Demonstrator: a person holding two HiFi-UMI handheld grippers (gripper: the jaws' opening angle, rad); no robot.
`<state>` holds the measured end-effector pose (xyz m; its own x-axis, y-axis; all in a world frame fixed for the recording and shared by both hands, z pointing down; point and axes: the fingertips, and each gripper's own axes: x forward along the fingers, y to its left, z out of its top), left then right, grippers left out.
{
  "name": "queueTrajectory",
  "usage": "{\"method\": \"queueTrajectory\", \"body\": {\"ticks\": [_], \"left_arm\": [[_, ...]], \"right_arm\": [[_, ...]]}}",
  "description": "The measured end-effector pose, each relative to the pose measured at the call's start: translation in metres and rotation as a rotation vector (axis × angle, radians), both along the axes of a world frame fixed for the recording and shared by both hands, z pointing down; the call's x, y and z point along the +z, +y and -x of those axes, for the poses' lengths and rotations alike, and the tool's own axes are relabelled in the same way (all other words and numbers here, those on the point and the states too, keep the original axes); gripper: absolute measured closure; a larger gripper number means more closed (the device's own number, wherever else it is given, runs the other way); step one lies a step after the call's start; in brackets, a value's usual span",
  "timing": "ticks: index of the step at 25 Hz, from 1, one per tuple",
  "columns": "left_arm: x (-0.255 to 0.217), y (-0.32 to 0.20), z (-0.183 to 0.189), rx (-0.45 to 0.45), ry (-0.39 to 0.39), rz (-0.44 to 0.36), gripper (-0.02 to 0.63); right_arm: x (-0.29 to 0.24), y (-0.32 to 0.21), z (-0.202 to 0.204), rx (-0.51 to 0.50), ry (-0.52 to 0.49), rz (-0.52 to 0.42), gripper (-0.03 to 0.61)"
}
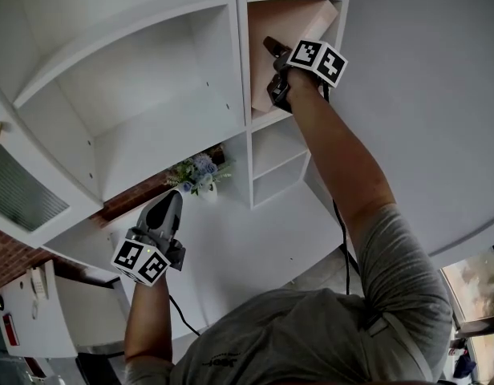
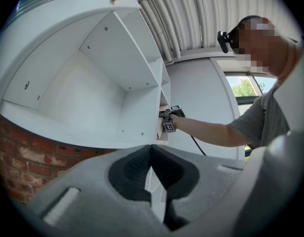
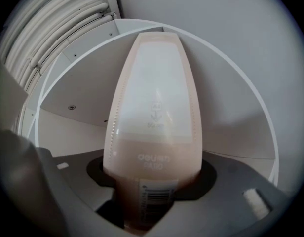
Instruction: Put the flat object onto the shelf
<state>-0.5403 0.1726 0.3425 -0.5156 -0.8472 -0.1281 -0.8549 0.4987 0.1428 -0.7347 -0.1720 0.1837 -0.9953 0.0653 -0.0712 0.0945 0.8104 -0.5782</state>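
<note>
head view: even, soft daylight; the white shelf unit [image 1: 159,95] shows only shallow shadows inside its compartments, and the lower left corner is dim. both gripper views: strong fisheye bending of straight edges, black vignette at the corners. left gripper view: the window [image 2: 243,87] is the brightest area. right gripper view: the flat pack [image 3: 154,107], close to the lens, is slightly soft.

Pale blue flowers [image 1: 197,172] stand near a red brick wall [image 1: 10,257].
</note>
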Motion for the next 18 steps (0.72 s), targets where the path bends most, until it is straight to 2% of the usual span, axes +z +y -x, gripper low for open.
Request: {"method": "queueTrajectory", "body": {"ticks": [3, 9, 12, 18], "left_arm": [[-0.001, 0.001, 0.003, -0.003, -0.004, -0.004, 0.615], [-0.001, -0.006, -0.001, 0.011, -0.003, -0.012, 0.615], [-0.002, -0.011, -0.005, 0.023, -0.007, -0.014, 0.615], [-0.012, -0.036, -0.018, 0.086, -0.023, -0.023, 0.615]], "right_arm": [[0.0, 0.0, -0.001, -0.004, -0.008, 0.003, 0.282], [0.0, 0.002, -0.007, -0.004, -0.002, -0.013, 0.21], [-0.004, 0.002, -0.024, -0.012, -0.02, -0.041, 0.189], [-0.004, -0.009, -0.076, -0.035, -0.042, -0.06, 0.186]]}}
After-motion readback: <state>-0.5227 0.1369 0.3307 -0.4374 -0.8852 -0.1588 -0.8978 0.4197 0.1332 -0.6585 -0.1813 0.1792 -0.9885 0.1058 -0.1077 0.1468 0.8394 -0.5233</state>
